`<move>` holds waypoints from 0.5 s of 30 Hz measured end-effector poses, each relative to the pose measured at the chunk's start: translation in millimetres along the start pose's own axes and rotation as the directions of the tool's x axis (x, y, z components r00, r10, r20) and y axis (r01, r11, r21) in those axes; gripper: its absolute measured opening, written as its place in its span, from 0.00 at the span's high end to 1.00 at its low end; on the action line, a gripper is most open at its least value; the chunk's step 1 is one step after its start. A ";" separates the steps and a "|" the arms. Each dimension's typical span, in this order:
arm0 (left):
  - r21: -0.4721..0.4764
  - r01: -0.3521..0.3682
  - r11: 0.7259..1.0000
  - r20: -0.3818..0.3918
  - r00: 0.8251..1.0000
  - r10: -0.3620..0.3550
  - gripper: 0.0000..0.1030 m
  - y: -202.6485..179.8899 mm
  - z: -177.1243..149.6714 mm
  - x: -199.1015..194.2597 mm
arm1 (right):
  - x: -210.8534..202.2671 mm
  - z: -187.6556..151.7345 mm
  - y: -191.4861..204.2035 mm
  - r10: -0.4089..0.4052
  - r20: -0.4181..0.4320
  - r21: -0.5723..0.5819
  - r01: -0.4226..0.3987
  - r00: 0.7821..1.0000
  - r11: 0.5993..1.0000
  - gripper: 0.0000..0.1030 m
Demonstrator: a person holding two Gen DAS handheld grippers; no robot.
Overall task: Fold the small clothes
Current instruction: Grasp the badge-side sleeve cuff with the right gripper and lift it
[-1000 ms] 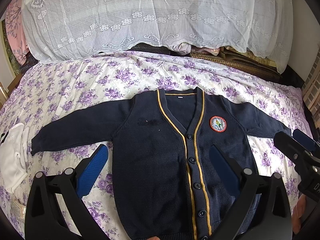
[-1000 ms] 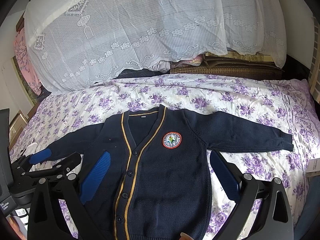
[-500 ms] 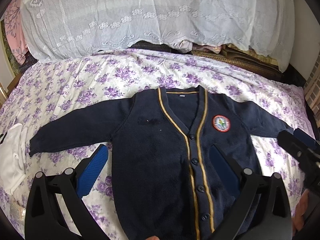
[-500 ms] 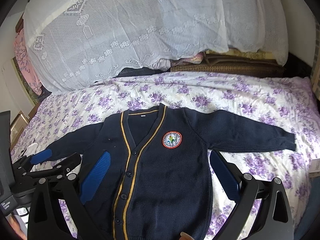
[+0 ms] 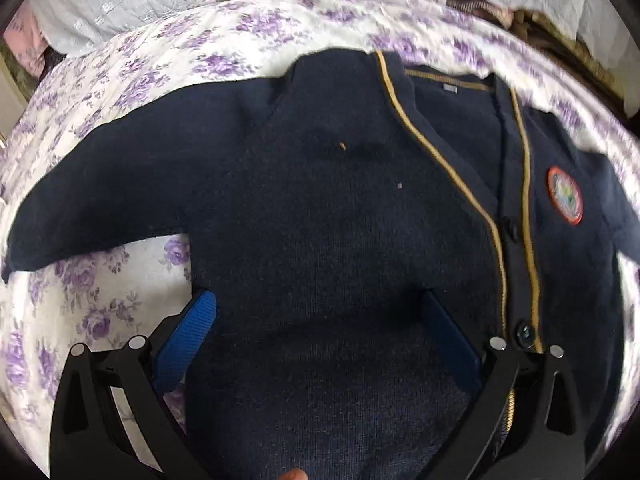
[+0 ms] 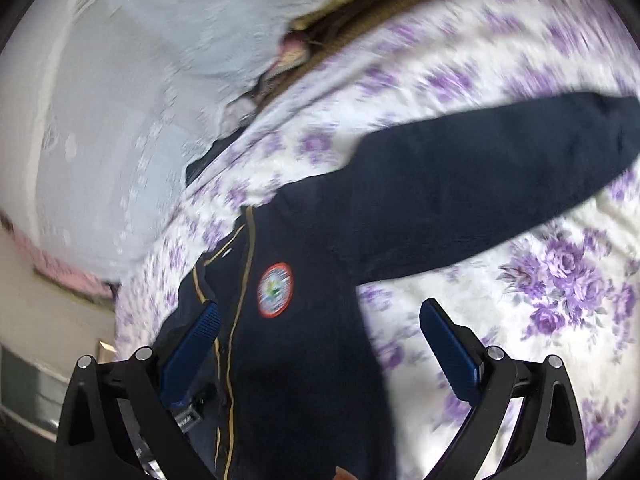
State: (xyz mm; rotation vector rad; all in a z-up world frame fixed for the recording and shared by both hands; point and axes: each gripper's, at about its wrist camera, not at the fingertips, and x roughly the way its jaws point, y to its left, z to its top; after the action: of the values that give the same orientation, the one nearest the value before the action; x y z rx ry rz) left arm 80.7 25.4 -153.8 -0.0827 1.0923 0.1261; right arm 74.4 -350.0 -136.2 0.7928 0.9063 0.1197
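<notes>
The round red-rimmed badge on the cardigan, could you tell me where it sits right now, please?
The badge sits on the navy cardigan chest, just right of the yellow-trimmed button placket in the left wrist view; in the right wrist view it lies just above the open right gripper.

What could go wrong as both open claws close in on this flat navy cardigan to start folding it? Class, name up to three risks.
1. The left claw straddles the cardigan body's side edge: it may also pinch the floral bedsheet underneath.
2. The right claw straddles the other side edge below the sleeve; lifting there could leave that sleeve trailing and crooked.
3. Uneven pulls could skew the buttoned yellow-striped placket.
</notes>
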 end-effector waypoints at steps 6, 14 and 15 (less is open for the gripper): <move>0.034 -0.034 0.999 0.016 0.999 0.033 0.04 -1.4 -9.8 -8.7 | 4.7 2.3 -43.3 0.187 0.030 0.131 -0.189 0.982 0.973 0.03; 0.047 0.038 0.998 -0.001 0.999 -0.038 0.04 3.1 -8.7 -2.8 | -23.7 4.8 -47.9 0.133 0.040 -0.048 -0.131 0.990 0.990 0.03; 0.047 0.054 0.997 0.007 0.998 -0.055 0.04 6.0 -8.6 -2.2 | -34.1 11.4 -58.5 0.101 0.105 -0.020 -0.099 0.989 0.995 0.03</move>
State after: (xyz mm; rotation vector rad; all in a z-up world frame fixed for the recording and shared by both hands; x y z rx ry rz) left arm 71.3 30.1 -155.8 -0.0702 1.0834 0.0519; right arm 48.1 -412.3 -148.3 0.8231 0.7647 0.1703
